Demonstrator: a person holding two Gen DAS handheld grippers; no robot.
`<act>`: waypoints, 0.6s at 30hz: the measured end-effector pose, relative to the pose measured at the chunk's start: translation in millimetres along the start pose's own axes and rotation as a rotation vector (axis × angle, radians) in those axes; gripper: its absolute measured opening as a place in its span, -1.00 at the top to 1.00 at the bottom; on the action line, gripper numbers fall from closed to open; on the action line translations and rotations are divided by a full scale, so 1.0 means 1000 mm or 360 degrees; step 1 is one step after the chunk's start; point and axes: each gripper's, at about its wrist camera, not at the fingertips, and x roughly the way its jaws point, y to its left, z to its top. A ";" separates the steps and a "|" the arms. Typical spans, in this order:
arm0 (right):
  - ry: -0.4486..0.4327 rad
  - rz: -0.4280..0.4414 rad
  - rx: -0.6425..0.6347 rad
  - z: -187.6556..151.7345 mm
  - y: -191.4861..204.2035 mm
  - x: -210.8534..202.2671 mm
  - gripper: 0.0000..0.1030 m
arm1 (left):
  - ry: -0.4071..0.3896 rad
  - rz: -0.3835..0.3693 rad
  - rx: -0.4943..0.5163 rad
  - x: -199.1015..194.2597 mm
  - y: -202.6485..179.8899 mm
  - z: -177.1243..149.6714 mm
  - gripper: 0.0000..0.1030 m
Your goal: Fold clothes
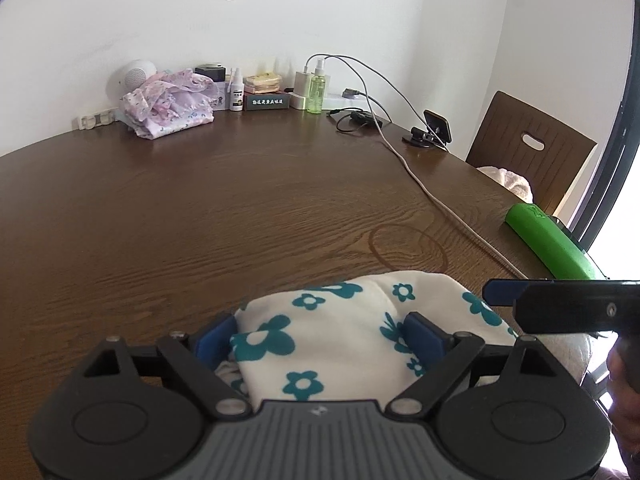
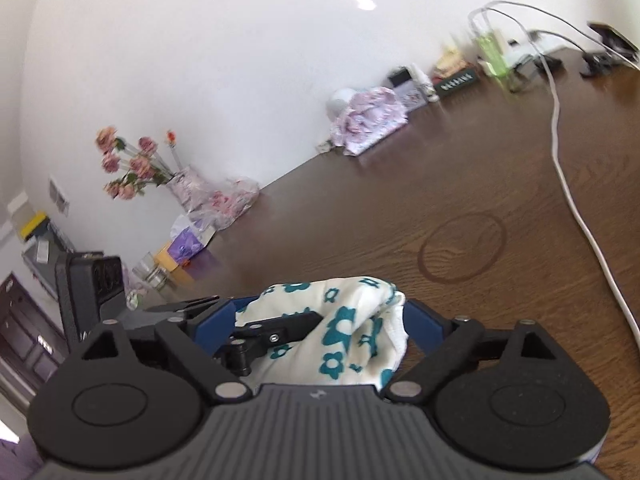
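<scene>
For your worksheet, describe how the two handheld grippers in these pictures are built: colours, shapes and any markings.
The left gripper and the right gripper look alike: a grey ribbed body bearing a small pale logo, two round black housings, black linkage arms joined with silver pins, and blue finger pads. Seen from the left wrist camera, the right gripper also shows a bright green part. No sleeve is visible.

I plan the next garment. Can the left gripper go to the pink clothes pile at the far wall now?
Probably not yet. The table between is bare, but the left gripper has the flowered cloth bunched between its fingers, so that must go down before the pink pile.
</scene>
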 end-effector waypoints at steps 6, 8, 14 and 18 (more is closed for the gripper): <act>0.0049 0.0063 0.0116 -0.001 -0.012 0.011 -0.86 | -0.0142 -0.0035 -0.0019 -0.014 0.006 -0.008 -0.76; 0.0066 0.0077 0.0160 0.000 -0.017 0.013 -0.86 | -0.0176 -0.0084 -0.0052 -0.025 0.015 -0.010 -0.76; 0.0111 0.0035 0.0135 -0.003 -0.015 0.020 -0.83 | -0.0182 -0.0080 -0.0347 -0.047 0.049 -0.022 -0.77; 0.0137 0.0003 0.0095 -0.006 -0.008 0.027 -0.83 | -0.0147 -0.0146 -0.0600 -0.045 0.066 -0.028 -0.74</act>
